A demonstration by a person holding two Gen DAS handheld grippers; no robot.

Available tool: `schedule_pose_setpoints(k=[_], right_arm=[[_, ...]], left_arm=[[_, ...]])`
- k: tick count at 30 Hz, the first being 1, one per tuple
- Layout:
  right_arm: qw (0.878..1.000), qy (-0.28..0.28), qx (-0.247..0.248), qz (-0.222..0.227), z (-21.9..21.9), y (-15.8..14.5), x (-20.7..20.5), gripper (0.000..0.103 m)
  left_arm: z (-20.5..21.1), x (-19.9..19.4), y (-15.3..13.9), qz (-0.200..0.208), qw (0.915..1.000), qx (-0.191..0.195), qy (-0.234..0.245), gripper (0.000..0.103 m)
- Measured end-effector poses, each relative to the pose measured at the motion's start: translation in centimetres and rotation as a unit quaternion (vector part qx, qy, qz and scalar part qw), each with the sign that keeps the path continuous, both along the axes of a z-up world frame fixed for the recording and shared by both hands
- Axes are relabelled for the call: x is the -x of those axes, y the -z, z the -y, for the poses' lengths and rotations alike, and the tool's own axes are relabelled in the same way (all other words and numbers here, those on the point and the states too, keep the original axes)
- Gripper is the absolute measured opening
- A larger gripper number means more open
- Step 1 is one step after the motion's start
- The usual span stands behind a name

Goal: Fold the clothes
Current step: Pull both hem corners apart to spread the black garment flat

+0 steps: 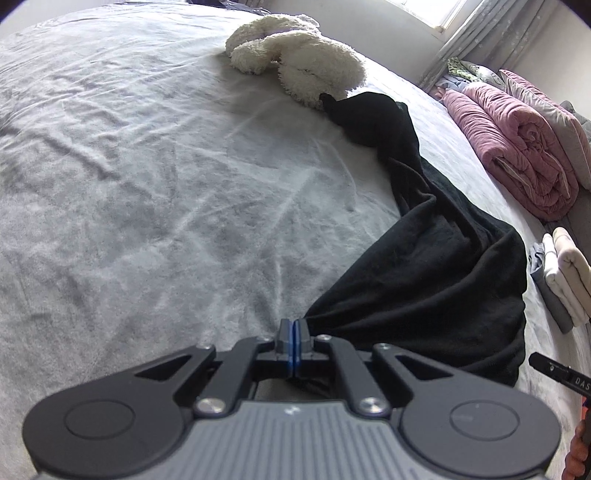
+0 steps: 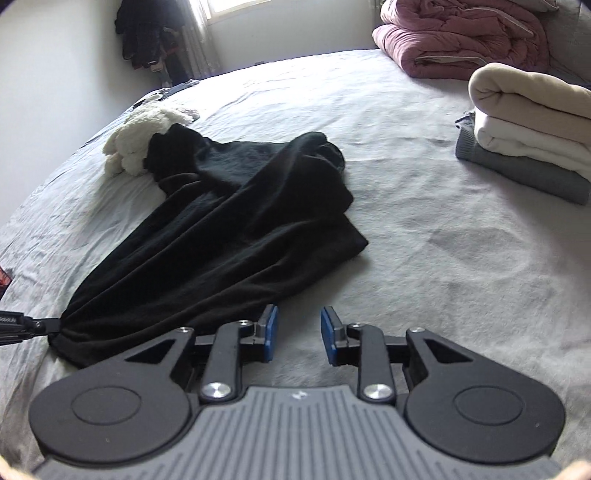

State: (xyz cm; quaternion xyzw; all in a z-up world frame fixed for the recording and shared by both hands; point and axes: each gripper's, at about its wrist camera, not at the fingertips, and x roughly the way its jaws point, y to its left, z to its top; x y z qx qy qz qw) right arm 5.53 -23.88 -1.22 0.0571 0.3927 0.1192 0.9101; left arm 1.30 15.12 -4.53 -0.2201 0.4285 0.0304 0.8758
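Grey bedsheet point(image 2: 424, 221) carries black garment point(image 2: 236, 221); my left gripper point(image 1: 294, 328) pinches its corner; right gripper point(image 2: 298, 332) stands spread, empty, garment at 10 o'clock.

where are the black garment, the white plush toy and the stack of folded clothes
black garment point(image 2: 236, 221), right wrist view, middle of the spread cloth
white plush toy point(image 1: 295, 55), left wrist view, on its fluffy body
stack of folded clothes point(image 2: 532, 122), right wrist view, on the cream top layers

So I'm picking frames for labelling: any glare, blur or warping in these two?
Left wrist view: bed bulges from fisheye, window blown out, black garment shows little fold detail. Right wrist view: same curvature, bright window, folded stack sharp.
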Motion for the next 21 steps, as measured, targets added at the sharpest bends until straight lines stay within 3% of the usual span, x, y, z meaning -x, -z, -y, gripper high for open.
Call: schedule_pose_setpoints(k=[7, 11, 21], right_arm=[[1.000, 0.020, 0.014, 0.001, 1.8, 1.5, -2.9, 0.033], [1.000, 0.011, 0.025, 0.009, 1.0, 1.6, -3.7, 0.040], [1.000, 0.003, 0.017, 0.019, -0.5, 1.3, -5.7, 0.041]], left_arm=[[0.2, -0.6, 0.1, 0.002, 0.9999, -0.015, 0.008, 0.001], [0.2, -0.7, 0.1, 0.003, 0.9997, -0.019, 0.011, 0.001], [0.1, -0.8, 0.1, 0.001, 0.9999, -0.013, 0.010, 0.001]])
